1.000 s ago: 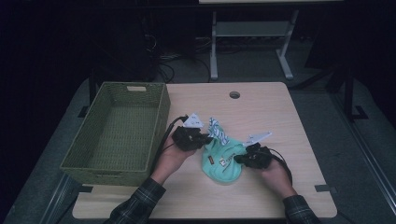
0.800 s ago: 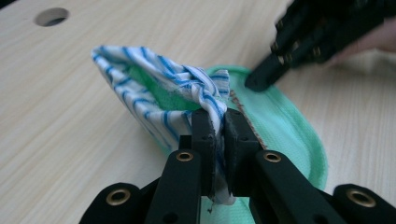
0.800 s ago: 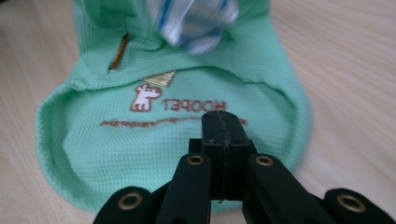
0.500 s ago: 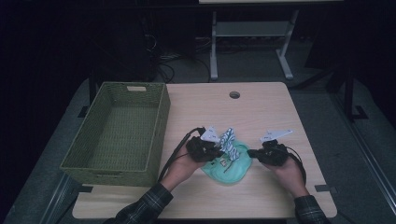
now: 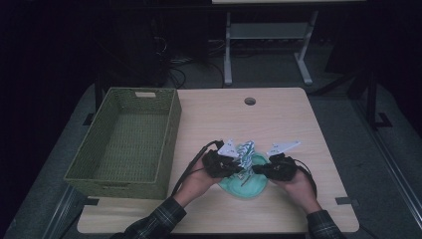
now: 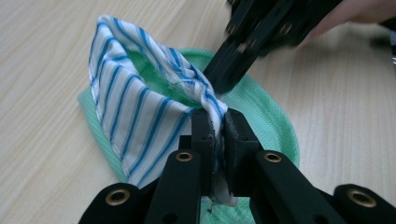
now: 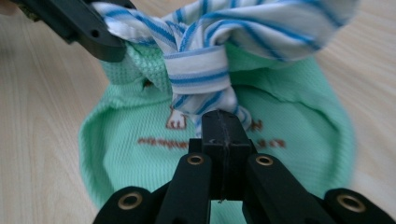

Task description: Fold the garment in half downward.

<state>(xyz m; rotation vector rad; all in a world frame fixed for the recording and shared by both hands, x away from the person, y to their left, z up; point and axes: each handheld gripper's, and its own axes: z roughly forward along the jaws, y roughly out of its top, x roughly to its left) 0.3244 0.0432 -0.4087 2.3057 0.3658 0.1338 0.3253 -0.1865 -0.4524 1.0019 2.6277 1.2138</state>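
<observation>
We hold striped cloth [image 6: 140, 107] over green cloth [image 7: 140, 154]: left gripper [image 6: 217, 126] and right gripper [image 7: 222, 126] both pinch its edges. Folding step, we judge; next needs joint carry left to basket [image 5: 124, 139].

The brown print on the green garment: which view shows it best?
The right gripper view: the brown print faces it, though blurred and partly behind the right tool. The left gripper view and high view show the green garment without legible print.

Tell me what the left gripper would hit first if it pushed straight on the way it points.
Likely the right gripper: it sits just past the left gripper, which is shut on the striped cloth. Depth between them is hard to judge.
</observation>
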